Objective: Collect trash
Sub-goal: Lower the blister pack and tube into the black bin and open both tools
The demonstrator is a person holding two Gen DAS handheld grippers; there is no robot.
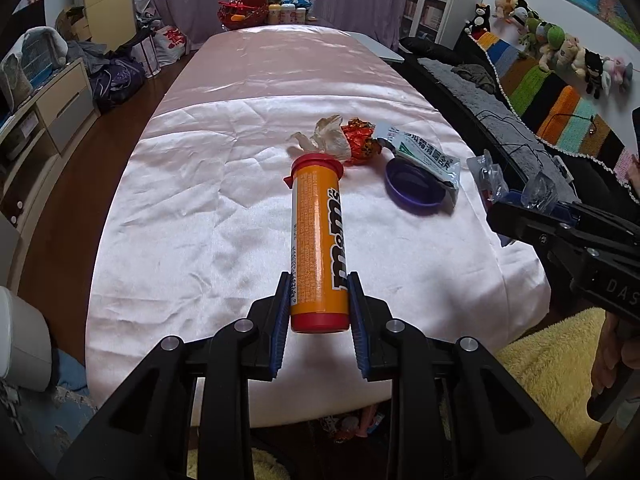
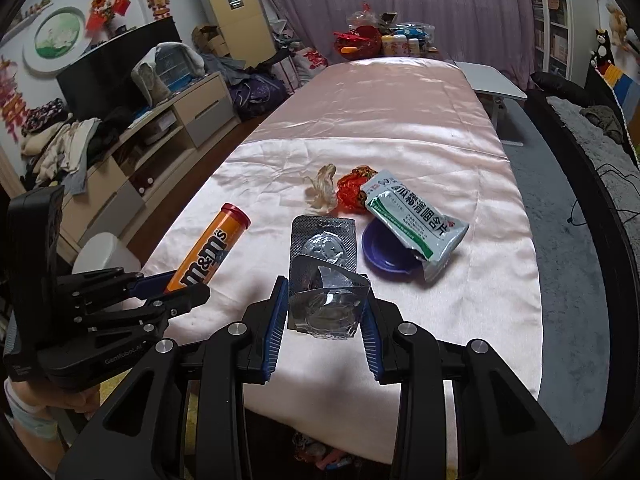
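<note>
Both hands are loaded: the left tool (image 1: 319, 280) grips the M&M's tube (image 1: 318, 240), the right tool (image 2: 325, 312) clamps a blister pack (image 2: 325, 280). Uncollected near the bench's (image 1: 200, 200) right edge: crumpled wrappers (image 1: 348, 142), sachet (image 1: 424, 158), purple lid (image 1: 412, 190).

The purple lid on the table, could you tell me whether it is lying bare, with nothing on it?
No, the green-and-white packet lies partly across the purple lid.
</note>
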